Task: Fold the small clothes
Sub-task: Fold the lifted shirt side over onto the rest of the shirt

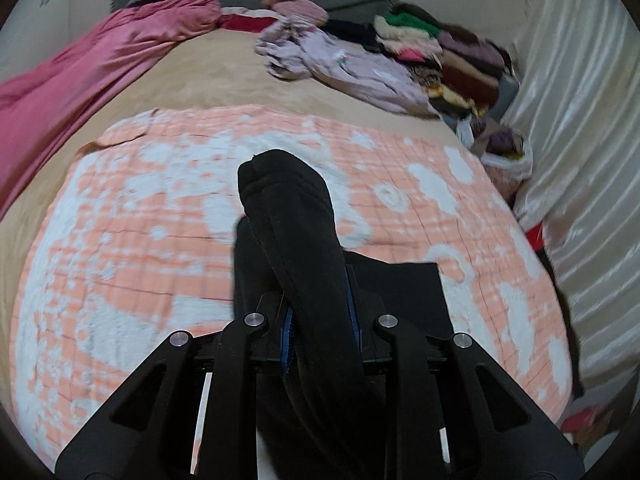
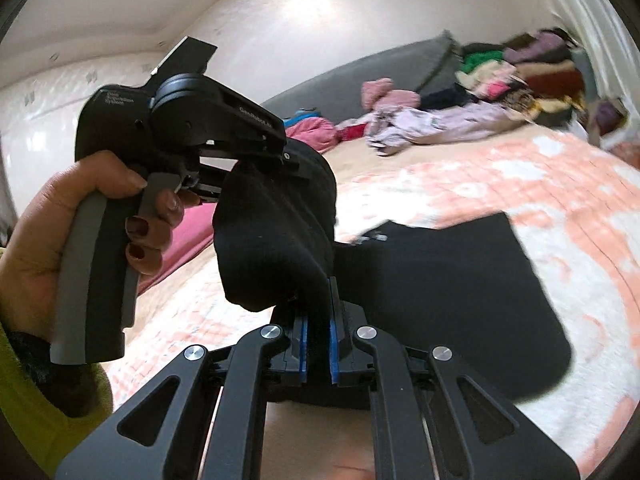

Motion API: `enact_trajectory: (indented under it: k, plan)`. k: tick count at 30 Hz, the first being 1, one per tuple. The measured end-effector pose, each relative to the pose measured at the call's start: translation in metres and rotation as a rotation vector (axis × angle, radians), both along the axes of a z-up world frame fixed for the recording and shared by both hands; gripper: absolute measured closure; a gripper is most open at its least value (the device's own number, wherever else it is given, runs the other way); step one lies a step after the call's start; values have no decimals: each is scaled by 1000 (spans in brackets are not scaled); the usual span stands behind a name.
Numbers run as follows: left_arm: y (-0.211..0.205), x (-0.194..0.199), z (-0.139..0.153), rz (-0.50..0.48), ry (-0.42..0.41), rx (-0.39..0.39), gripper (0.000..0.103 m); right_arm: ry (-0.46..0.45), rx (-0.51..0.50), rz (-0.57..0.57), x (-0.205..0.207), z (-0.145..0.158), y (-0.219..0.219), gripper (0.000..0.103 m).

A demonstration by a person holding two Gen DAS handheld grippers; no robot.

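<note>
A black garment (image 1: 288,208) is pinched between both grippers and lifted above the bed. In the left wrist view my left gripper (image 1: 320,312) is shut on a bunched fold of it, which rises thickly in front of the blue pads (image 1: 286,332). The right wrist view shows my right gripper (image 2: 318,320) shut on another edge of the black garment (image 2: 272,240). The rest of the cloth hangs down to the right onto the blanket. A hand (image 2: 40,232) holds the left gripper (image 2: 294,160) just above and to the left, its fingertips buried in the cloth.
A peach-and-white blanket (image 1: 140,220) covers the near part of the bed. A crumpled lilac garment (image 1: 352,68) and a pile of mixed clothes (image 1: 440,52) lie at the far right. A pink quilt (image 1: 80,80) runs along the left, and a white curtain (image 1: 580,120) hangs at the right.
</note>
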State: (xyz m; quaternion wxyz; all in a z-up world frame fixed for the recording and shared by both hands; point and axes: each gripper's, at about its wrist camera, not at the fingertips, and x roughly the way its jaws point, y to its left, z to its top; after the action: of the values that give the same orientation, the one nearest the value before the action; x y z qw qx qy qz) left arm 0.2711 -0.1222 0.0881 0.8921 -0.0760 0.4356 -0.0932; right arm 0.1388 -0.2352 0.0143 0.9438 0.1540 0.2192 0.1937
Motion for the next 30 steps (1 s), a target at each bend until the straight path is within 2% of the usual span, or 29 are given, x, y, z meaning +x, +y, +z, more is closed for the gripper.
enact_trajectory:
  k: [6,12,13,15,16,17,19,21,24,27,29,30]
  plan:
    - [-60,12,-19,-55,45,73,90,56,78,-65,-6,-21,-48,97]
    - [-108,16,-35,-88,71,154,89,110,146,-108,-9,-40,-76,97]
    - [-115,18,-39,-93,77,169,85,122,152,-112,-8,-43,-78,97]
    - [-120,20,-43,-104,82,141,64,161,167,-124,-6,-52,-83,95]
    - [-120,20,-45,-117,87,101,46,181,169,-133,-4,-55,-85,93]
    - [-119,19,-45,-129,86,66,39,195,172,-140,-4,-57,-87,90]
    - [-109,12,-40,-157,40,-39,39,218,194,-150,-6,-63,-94,89]
    - [-92,2,-34,-142,-11,-67,39,228,206,-146,-9,-68,-99,87]
    - [-63,-15,-31,-84,-66,-42,40,232,163,-147,-20,-65,-99,83]
    - [-33,-35,-39,-6,-114,82,42,221,94,-191,-37,-54,-101,79]
    - [-18,-47,-47,13,-136,119,42,175,68,-238,-48,-39,-109,76]
    - [-12,-54,-57,13,-135,135,42,138,52,-250,-51,-26,-111,72]
